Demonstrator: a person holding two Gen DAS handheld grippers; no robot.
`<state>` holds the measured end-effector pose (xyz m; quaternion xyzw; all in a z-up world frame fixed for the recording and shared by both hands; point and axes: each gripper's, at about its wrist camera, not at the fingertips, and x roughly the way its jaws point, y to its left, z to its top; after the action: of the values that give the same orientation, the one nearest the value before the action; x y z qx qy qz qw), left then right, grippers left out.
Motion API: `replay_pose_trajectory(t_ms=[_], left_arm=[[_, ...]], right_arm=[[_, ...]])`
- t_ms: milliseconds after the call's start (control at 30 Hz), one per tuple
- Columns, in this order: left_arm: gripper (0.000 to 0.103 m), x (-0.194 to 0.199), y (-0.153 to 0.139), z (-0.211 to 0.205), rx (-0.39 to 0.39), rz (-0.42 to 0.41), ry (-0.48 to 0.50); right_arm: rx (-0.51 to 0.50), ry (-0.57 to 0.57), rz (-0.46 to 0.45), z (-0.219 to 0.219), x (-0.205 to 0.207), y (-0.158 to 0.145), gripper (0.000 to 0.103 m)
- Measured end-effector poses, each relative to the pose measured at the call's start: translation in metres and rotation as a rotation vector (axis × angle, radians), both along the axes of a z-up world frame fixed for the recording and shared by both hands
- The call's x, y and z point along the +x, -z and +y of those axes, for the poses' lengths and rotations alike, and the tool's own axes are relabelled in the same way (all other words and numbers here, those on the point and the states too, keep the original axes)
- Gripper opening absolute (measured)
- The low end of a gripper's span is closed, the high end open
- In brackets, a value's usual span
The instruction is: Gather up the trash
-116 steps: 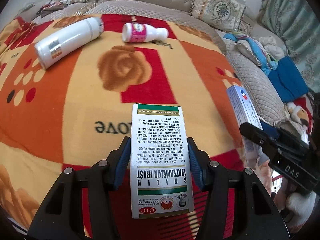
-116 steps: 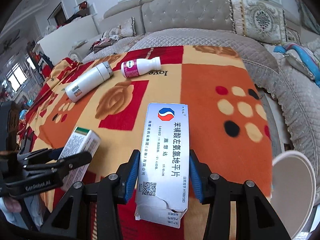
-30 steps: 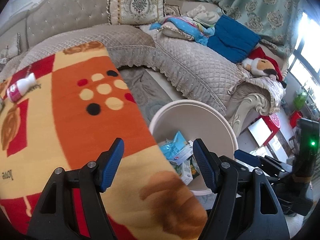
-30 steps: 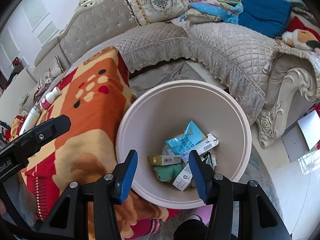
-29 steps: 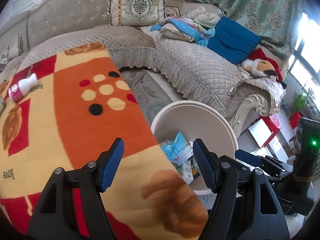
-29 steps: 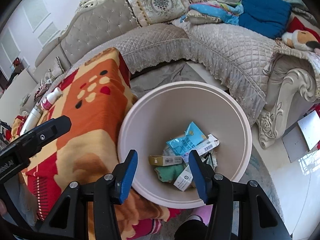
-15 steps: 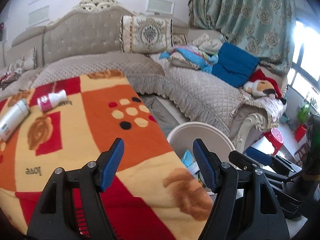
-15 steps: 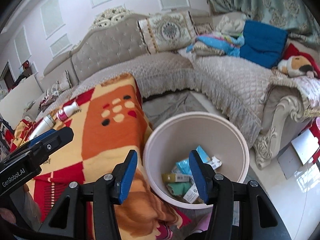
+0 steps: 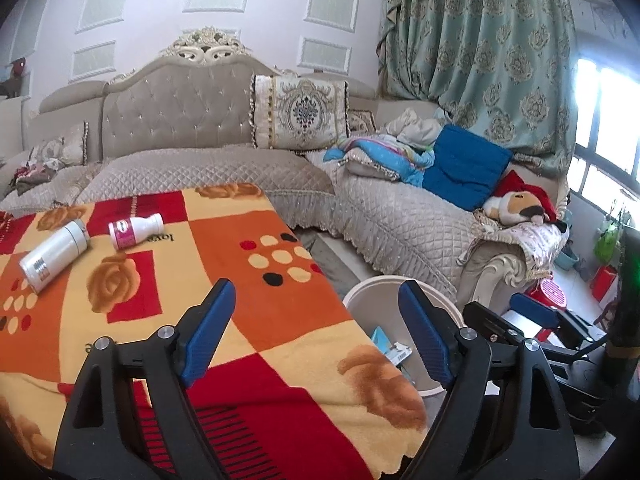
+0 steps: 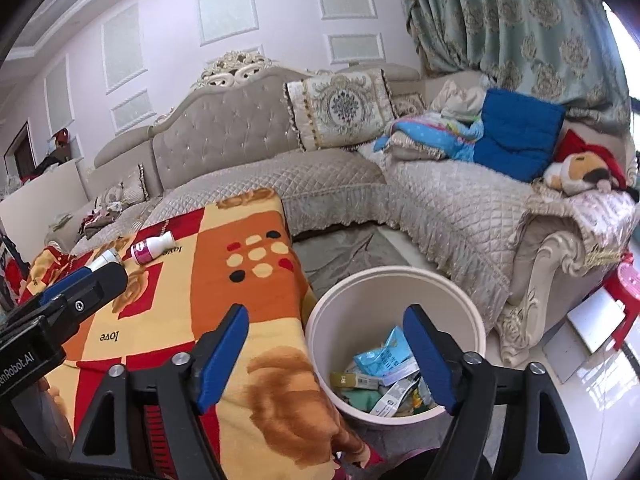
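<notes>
both hand-held grippers (image 9: 314, 330) (image 10: 326, 354) just widened, empty, w/ 2 bottles (image 9: 136, 231) on blanket (image 9: 248, 304)

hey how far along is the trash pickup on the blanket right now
Done: boxes and wrappers lie in the bin. In hand: nothing; the left tool and right tool have both just been opening, with nothing between the jaws. Left: the pink-labelled bottle and the white bottle lie on the blanket.
</notes>
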<state>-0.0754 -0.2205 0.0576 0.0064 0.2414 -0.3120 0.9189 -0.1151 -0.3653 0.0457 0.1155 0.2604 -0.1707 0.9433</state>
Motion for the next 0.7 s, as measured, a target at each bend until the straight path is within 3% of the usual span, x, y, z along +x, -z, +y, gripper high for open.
replay_pose_trajectory(t_ms=[233, 700], left_arm=[[0.083, -0.007, -0.005, 0.015, -0.011, -0.033, -0.036], [0.083, -0.011, -0.007, 0.029, -0.002, -0.072, -0.076]], right_arm=[[-0.038, 0.01, -0.059, 0.008, -0.012, -0.014, 0.082], [-0.06, 0.014, -0.087, 0.016, -0.016, -0.025, 0.085]])
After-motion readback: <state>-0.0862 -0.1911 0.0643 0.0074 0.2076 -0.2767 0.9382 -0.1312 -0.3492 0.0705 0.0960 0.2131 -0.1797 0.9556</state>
